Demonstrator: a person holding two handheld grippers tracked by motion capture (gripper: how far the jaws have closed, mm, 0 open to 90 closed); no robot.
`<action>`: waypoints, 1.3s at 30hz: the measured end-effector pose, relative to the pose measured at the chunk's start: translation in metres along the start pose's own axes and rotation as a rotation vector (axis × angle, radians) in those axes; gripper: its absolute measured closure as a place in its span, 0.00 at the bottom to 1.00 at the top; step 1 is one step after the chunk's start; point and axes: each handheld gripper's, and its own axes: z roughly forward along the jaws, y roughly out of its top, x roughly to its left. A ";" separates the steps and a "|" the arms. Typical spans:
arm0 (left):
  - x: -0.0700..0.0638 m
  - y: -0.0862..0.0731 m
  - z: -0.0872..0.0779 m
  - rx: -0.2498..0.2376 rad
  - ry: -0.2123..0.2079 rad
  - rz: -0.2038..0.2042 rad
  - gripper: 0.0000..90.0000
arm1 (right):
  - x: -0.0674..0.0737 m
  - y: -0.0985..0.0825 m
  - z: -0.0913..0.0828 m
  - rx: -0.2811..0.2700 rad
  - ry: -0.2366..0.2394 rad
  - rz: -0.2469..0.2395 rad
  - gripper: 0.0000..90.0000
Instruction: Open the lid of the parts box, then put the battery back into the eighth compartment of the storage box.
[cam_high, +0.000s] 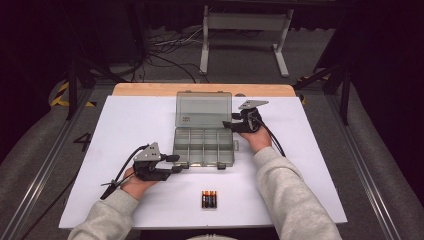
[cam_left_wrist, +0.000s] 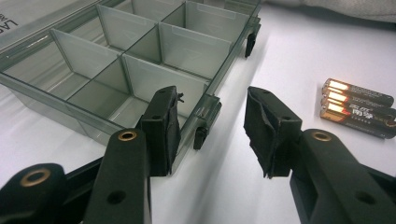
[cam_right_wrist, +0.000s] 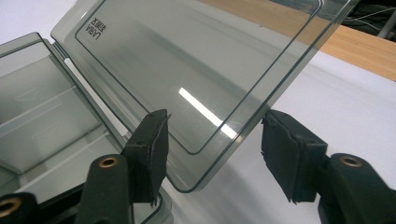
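Space is free on the white tabletop (cam_high: 125, 120) to the left and right of the box (cam_high: 204, 146), and also in front of it, where only the batteries (cam_high: 209, 199) lie near the front edge. The box sits in the middle of the tabletop. It is of smoky clear plastic, rectangular, with thin walls that divide it into small compartments, and small dark latches on its front side. Its lid (cam_high: 204, 108) is open and stands up at the back, a flat smooth sheet with rounded corners and a small label.

The left gripper (cam_high: 176, 163) is at the front left corner of the box. Its jaws are apart: one black pad is over the corner compartment, the other is outside the front wall, above the tabletop. The right gripper (cam_high: 227, 124) is at the right side of the lid. Its jaws are also apart, with the lid's lower corner between them; I cannot tell if a pad touches it.

The batteries are four, dark with orange ends, lying side by side, well apart from the box.
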 end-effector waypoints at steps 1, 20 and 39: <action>0.000 0.000 0.000 0.000 0.000 0.000 0.61 | 0.000 0.000 0.000 0.000 -0.001 -0.001 0.47; -0.002 0.004 -0.011 -0.016 0.014 -0.002 0.50 | 0.025 0.022 -0.047 -0.055 -0.003 -0.074 0.30; -0.011 0.006 -0.048 -0.057 0.073 -0.006 0.33 | 0.080 0.037 -0.099 -0.184 0.106 -0.152 0.20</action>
